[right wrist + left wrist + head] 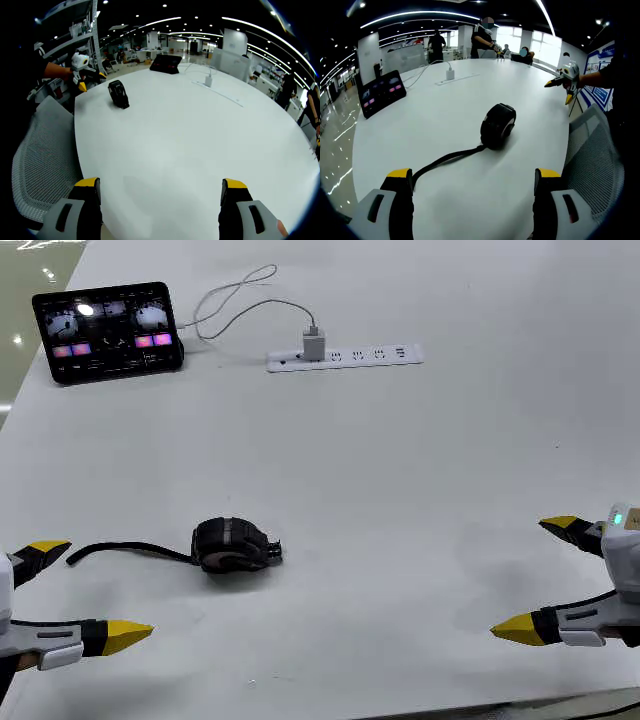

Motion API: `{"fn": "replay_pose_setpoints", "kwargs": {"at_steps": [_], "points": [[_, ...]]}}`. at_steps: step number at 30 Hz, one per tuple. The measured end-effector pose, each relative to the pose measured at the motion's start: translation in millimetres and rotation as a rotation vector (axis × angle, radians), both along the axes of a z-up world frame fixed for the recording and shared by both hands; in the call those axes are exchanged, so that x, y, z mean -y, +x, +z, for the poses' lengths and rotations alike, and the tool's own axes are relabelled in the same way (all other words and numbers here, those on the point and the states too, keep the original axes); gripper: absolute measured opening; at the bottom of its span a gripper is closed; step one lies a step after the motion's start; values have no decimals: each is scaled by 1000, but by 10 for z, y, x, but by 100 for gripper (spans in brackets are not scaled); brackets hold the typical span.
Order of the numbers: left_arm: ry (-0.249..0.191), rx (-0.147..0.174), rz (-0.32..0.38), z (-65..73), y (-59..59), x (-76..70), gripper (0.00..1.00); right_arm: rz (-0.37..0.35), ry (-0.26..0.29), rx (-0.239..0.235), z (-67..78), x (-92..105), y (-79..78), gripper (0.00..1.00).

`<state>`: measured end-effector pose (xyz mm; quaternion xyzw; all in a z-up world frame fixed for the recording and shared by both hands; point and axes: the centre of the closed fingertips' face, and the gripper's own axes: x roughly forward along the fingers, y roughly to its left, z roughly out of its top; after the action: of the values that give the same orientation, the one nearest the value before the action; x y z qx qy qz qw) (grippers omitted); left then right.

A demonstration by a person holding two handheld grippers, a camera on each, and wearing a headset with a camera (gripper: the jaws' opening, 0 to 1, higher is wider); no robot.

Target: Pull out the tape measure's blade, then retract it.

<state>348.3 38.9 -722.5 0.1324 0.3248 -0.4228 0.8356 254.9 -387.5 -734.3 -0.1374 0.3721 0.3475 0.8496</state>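
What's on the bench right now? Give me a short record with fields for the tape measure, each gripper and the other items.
tape measure: black, lying on white table, strap trailing toward left gripper, no blade seen out
left gripper: open, empty, near strap's end, not touching
right gripper: open, empty, well apart from tape measure
other items: lit tablet, power strip with white charger plugged in
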Motion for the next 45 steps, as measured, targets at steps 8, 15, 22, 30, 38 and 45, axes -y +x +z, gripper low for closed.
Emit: {"fn": "replay_pose_setpoints", "kwargs": {"at_steps": [8, 15, 22, 30, 38, 45], "points": [[-1, 0, -12, 14, 15, 27, 99, -5, -4, -1, -6, 4, -16, 99], [0, 0, -15, 12, 19, 33, 99, -9, -7, 4, 11, 35, -7, 99], [12, -3, -32, 6, 13, 91, 99, -8, -2, 1, 18, 38, 32, 99], [41, 27, -45, 30, 107, 124, 99, -3, 29, 51, 68, 26, 177, 99], [31, 42, -84, 94, 184, 258, 99, 27, 26, 50, 90, 7, 303, 99], [46, 13, -181, 75, 177, 436, 99, 77, 19, 34, 83, -79, 361, 99]]}}
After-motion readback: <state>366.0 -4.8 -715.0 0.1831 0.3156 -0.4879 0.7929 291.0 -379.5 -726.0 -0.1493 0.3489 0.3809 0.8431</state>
